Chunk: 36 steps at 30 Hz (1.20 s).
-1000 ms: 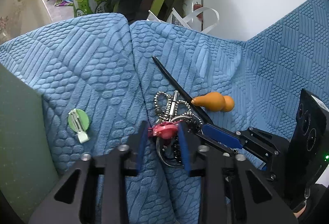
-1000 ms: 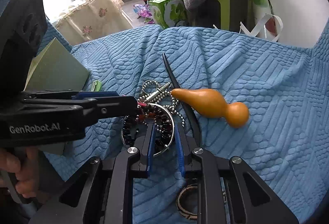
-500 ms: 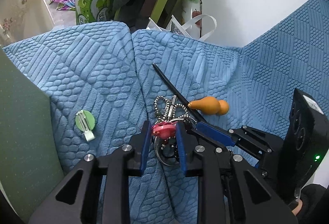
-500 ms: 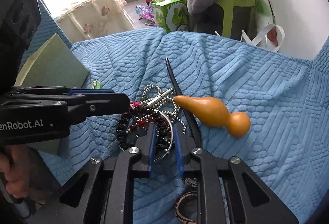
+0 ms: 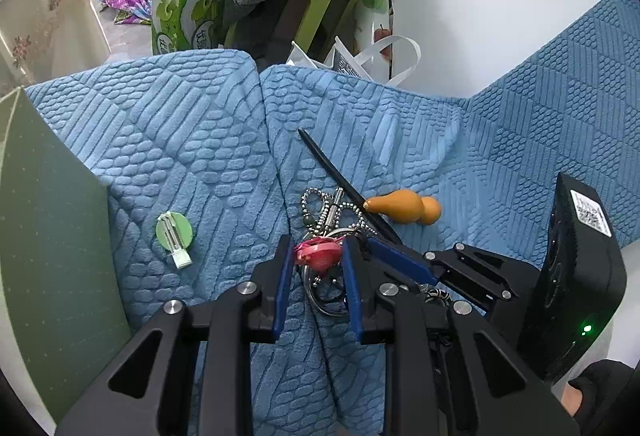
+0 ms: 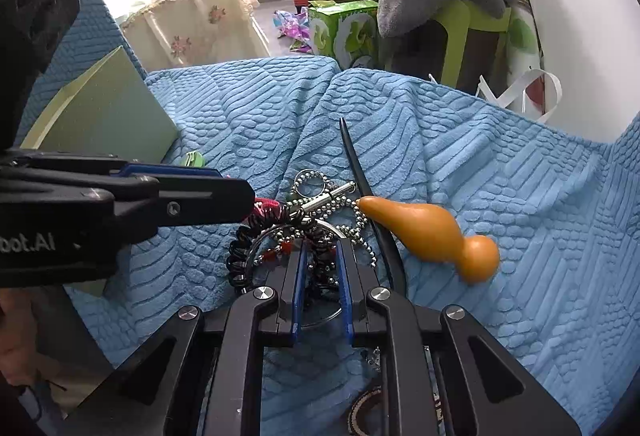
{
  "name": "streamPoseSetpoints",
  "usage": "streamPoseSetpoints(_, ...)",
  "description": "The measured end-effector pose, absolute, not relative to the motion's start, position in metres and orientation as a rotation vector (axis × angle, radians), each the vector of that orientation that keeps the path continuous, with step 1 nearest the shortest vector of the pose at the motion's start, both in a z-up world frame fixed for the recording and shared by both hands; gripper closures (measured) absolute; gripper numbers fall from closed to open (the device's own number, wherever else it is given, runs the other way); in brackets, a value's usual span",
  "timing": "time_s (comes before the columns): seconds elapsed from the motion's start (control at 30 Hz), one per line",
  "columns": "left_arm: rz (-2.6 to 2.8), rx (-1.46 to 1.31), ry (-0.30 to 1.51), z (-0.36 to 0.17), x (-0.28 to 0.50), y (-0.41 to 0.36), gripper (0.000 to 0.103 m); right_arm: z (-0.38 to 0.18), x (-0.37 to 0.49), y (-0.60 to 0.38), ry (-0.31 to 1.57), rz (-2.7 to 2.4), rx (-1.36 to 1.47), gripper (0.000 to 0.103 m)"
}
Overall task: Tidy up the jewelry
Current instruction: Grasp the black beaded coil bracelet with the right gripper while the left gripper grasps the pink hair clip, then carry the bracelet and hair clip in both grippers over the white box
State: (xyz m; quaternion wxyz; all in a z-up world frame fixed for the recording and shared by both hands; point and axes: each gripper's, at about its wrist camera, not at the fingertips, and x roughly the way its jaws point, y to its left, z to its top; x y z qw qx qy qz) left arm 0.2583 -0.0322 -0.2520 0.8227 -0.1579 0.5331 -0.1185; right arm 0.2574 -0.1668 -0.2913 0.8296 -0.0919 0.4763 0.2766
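On the blue quilted cover (image 5: 192, 155) one tangled heap of jewelry (image 5: 332, 232) is seen, near the middle fold. In the heap one silver ball chain (image 6: 320, 191), one metal ring (image 5: 324, 296), one dark coiled cord (image 6: 240, 256) and one pink piece (image 5: 318, 256) can be counted. The pink piece is pinched by the left claw (image 5: 316, 256), whose two blue pads are pressed against its sides. The right claw (image 6: 322, 268) is set over the heap with the dark beads between its two fingers; whether they are truly gripped cannot be told. One black stick (image 5: 340, 179) is laid across the heap, and one orange gourd (image 6: 432, 232) is touching it on the right. One green round disc (image 5: 174, 234) lies apart on the left, near one green board (image 5: 52, 256).
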Motion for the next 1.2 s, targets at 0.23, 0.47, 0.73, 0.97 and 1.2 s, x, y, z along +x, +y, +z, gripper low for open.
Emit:
streamPoseSetpoints(0.23, -0.236, -0.342, 1.108, -0.241, 0.252, -0.025, 0.078, -0.279, 0.255, -0.172, 0.980, 0.557, -0.182, 0.096)
streamPoseSetpoints(0.47, -0.226, -0.348, 1.074, -0.228, 0.241, -0.022, 0.078, -0.264, 0.249, -0.184, 0.968, 0.479, -0.169, 0.096)
streamPoseSetpoints(0.73, -0.217, -0.314, 1.038, -0.216, 0.219, -0.026, 0.078, -0.259, 0.232, -0.194, 1.013, 0.440, -0.102, 0.096)
streamPoseSetpoints(0.97, -0.207, -0.293, 1.016, -0.204, 0.198, -0.023, 0.078, -0.244, 0.219, -0.206, 1.029, 0.425, -0.017, 0.096)
streamPoseSetpoints(1.2, -0.214, -0.228, 0.941, -0.168, 0.184, -0.020, 0.078, -0.192, 0.203, -0.205, 0.916, 0.423, 0.006, 0.096)
